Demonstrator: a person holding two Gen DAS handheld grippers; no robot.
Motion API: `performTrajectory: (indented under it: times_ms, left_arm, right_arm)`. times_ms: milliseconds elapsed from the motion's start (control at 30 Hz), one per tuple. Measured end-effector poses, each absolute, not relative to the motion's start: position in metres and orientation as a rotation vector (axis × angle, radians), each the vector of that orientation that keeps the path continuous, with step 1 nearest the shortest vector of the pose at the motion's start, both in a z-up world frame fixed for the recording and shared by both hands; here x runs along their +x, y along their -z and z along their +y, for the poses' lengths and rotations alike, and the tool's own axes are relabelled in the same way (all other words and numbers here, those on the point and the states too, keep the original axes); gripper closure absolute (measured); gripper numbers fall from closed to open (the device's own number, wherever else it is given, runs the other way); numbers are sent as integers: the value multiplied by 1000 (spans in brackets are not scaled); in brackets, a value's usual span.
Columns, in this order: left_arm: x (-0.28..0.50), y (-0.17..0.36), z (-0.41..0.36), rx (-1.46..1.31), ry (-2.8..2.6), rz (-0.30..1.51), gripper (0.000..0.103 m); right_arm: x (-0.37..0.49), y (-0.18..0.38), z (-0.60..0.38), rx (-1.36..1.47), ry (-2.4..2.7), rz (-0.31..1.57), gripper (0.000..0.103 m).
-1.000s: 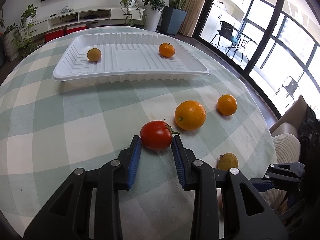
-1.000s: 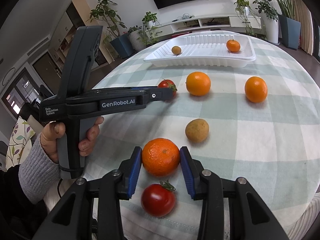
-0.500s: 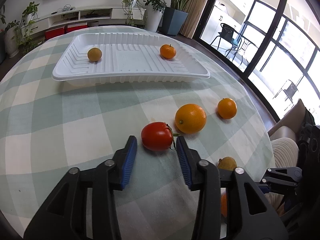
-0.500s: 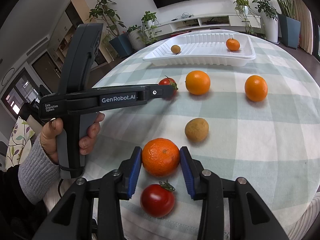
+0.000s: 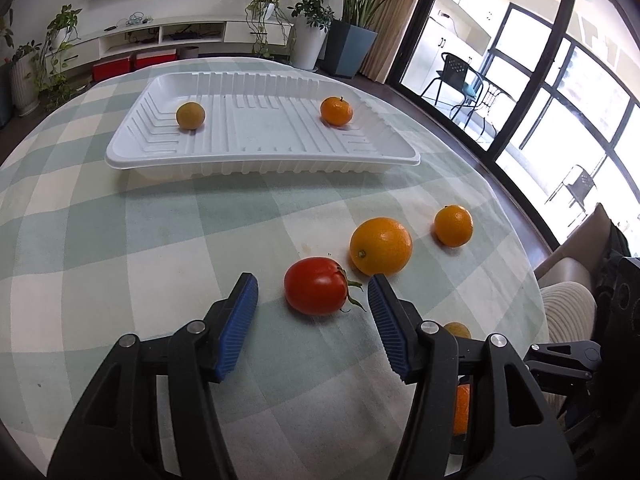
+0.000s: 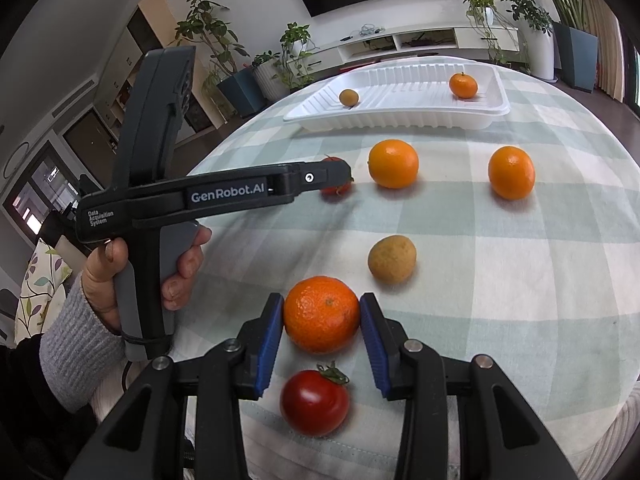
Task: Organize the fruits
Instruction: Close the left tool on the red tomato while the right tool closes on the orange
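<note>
Left tongs [image 5: 312, 304]: jaws opening, tomato [image 5: 316, 291] between the pads, clear of both, resting on the tabletop [image 5: 120, 260]. Right tongs [image 6: 322, 320]: pads pressed on a mandarin [image 6: 322, 314]. Tray [image 5: 260, 158] well beyond both.

We see the left gripper [image 5: 312, 292] angled down toward the table, its jaws opening — the blue pads [image 5: 236, 320] stand clear on either side of a tomato [image 5: 316, 291], touching neither flank. From the right wrist view we see the left hand [image 6: 140, 276] wrapped around that gripper's grey handle, fingers curled at the front, thumb behind, a grey knitted sleeve [image 6: 76, 356] covering the wrist. The right gripper [image 6: 322, 320] also tilts downward — its two blue pads press against the sides of a mandarin [image 6: 322, 314], clamping it between them.
</note>
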State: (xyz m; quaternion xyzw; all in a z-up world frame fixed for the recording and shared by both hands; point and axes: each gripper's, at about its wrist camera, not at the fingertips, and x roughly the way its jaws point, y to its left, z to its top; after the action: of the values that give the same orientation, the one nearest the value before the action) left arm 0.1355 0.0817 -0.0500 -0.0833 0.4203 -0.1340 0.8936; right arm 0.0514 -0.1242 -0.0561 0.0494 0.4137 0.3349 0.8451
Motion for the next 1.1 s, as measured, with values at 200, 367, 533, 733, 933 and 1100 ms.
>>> performTrajectory:
  times_ms: [200,367,533,733,933,1100]
  left_arm:
    - [140,55,81,-194,305,900,64]
    - [139,54,81,-197,310,890,69]
    - [138,53,84,-217,313,879,72]
    - [134,52,83,-215,321,879,72]
    - [130,49,85,-218,324,869,72]
    - [129,46,86,-223,326,862,72]
  right_arm:
    - [51,56,-124,99,-705,872,61]
    - [50,55,-124,97,-705,868,61]
    - [50,54,-124,103,-714,860,61]
    - [52,53,-129,135,-724,857,62]
    - [54,52,-133,176,-740,855,62]
    - [57,51,-136,206,-749,853,62]
